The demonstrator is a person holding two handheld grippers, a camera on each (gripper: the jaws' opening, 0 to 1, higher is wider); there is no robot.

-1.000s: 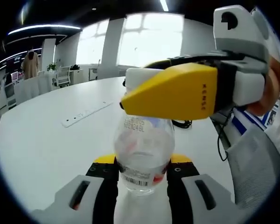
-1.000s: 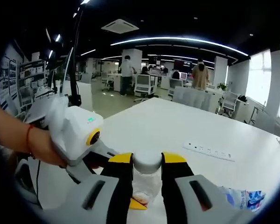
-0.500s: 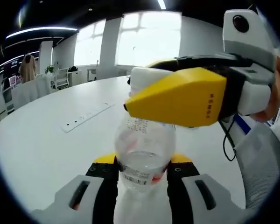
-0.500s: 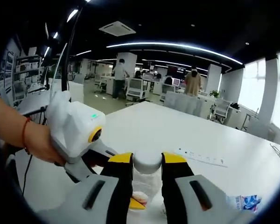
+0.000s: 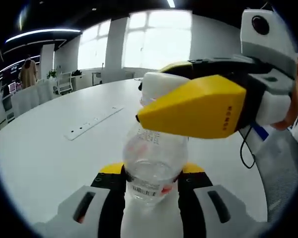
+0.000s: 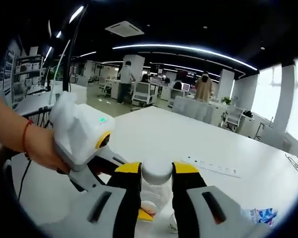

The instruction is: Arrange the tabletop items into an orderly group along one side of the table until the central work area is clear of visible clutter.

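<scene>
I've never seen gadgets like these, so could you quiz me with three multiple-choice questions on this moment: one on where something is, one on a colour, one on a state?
1. Where does the long white power strip lie?
A. flat on the white table
B. on a chair
C. in a hand

2. What colour is the bottle cap?
A. red
B. white
C. blue

3. How is the clear plastic bottle held?
A. lying loose on the table
B. by one gripper
C. body in the left gripper, cap in the right gripper

Answers: 1 A, it rests on the tabletop beyond the bottle. 2 B, the cap between the yellow-tipped fingers is white. 3 C, each gripper's fingers close on its part.
</scene>
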